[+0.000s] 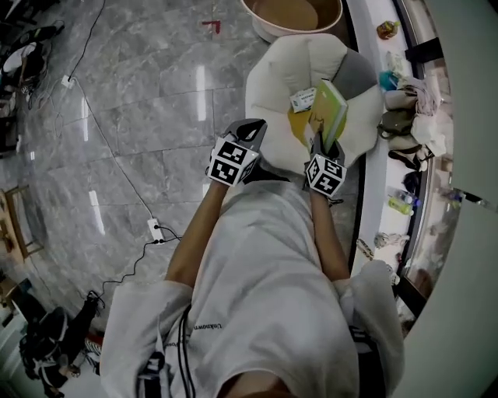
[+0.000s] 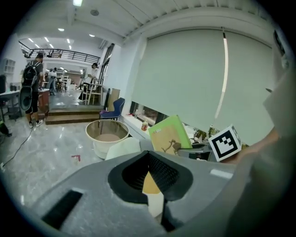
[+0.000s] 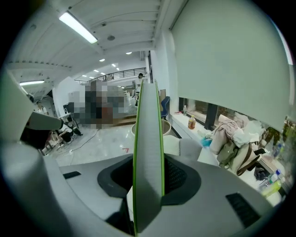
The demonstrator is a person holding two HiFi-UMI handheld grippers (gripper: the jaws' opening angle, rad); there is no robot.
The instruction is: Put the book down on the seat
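Note:
A green book (image 1: 333, 109) stands tilted above the white cushioned seat (image 1: 276, 70), with my right gripper (image 1: 317, 144) shut on its lower edge. In the right gripper view the book (image 3: 148, 148) shows edge-on between the jaws. From the left gripper view I see its green and tan cover (image 2: 169, 136) beside the right gripper's marker cube (image 2: 225, 142). My left gripper (image 1: 250, 130) hangs at the seat's near edge, left of the book, jaws together and holding nothing. A yellow item (image 1: 299, 126) and a small white card (image 1: 303, 99) lie on the seat.
A beige tub (image 1: 292, 15) stands on the marble floor beyond the seat. A window ledge (image 1: 372, 167) at the right carries clothes (image 1: 405, 116) and bottles. A power strip (image 1: 156, 229) with cables lies on the floor at the left. People stand far off in the hall.

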